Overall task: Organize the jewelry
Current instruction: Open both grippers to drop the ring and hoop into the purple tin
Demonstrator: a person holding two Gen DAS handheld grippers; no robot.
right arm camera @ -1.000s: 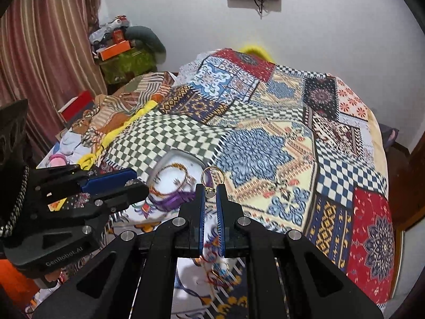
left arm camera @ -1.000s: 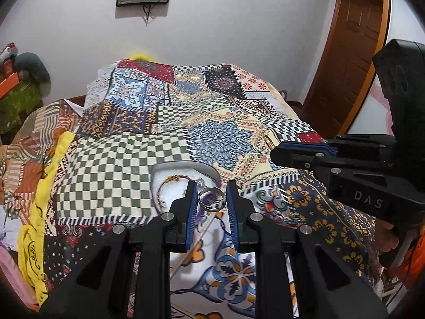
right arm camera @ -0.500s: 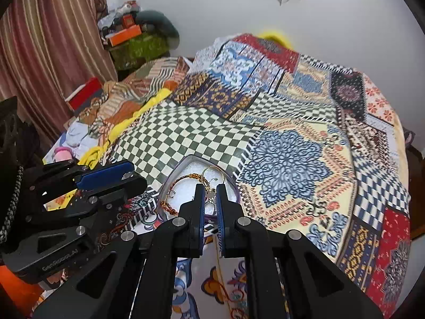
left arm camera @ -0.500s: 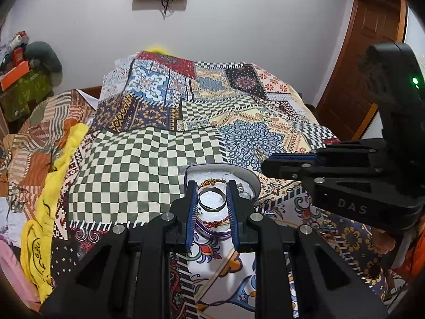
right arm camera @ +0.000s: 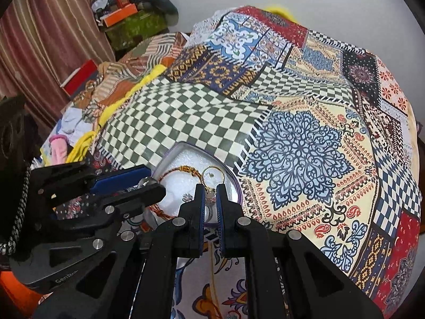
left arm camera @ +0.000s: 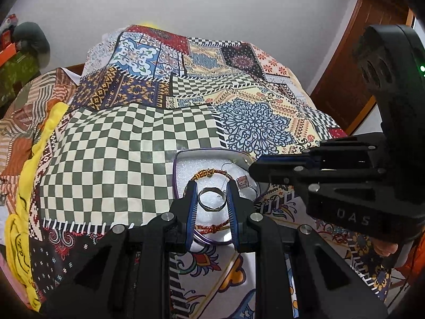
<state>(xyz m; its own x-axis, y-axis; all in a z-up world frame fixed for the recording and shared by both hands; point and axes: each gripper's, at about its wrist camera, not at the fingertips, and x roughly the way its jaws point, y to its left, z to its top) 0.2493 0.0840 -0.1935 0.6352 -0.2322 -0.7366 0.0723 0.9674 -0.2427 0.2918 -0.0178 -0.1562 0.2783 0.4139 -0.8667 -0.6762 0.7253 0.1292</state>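
Note:
A white, purple-rimmed jewelry tray point(left arm camera: 183, 156) lies on the patchwork bedspread; it also shows in the right wrist view point(right arm camera: 170, 154). In it lie a red-and-gold thread bracelet point(left arm camera: 209, 172) and a small stone ring point(left arm camera: 242, 180). My left gripper point(left arm camera: 212, 199) is shut on a silver ring point(left arm camera: 211, 200), held over the tray. My right gripper point(right arm camera: 210, 194) is shut on a thin gold ring point(right arm camera: 212, 176), held over the tray's right side. The right gripper's body point(left arm camera: 345, 186) shows to the right in the left wrist view.
The patchwork bedspread point(left arm camera: 164, 111) covers the bed. Crumpled clothes and a yellow cloth point(left arm camera: 29, 172) lie at its left edge. A wooden door point(left arm camera: 353, 61) stands at the right. Boxes and bags point(right arm camera: 132, 18) are piled by the curtain at the far left.
Both grippers have moved forward and down over the tray, each still holding its ring. The tray now lies right under the fingertips.

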